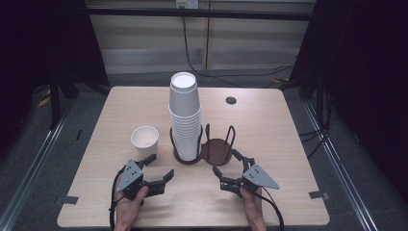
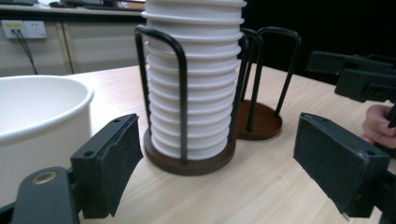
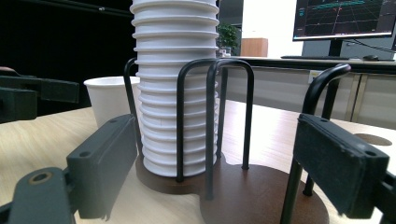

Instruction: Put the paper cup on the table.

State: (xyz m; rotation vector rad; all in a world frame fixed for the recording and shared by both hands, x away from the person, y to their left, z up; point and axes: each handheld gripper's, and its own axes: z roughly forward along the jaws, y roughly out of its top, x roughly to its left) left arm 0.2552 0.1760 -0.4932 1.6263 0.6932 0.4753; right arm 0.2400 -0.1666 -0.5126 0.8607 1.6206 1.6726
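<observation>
A tall stack of white paper cups [image 1: 184, 115] stands in the left ring of a dark brown two-ring holder [image 1: 216, 151] with black wire loops; its right ring is empty. One single white cup [image 1: 145, 141] stands upright on the table, left of the holder. My left gripper [image 1: 161, 166] rests low in front of that cup, open with nothing between its pads; its own view has the cup [image 2: 37, 121] close on the left and the stack [image 2: 196, 84] ahead. My right gripper [image 1: 226, 161] is open just before the empty ring [image 3: 261, 196], holding nothing.
The light wooden table [image 1: 288, 144] has a dark round cable hole [image 1: 231, 100] at the back right and tape marks near its front corners. Black cables run over the floor behind. A lit monitor [image 3: 345, 18] stands on a desk farther off.
</observation>
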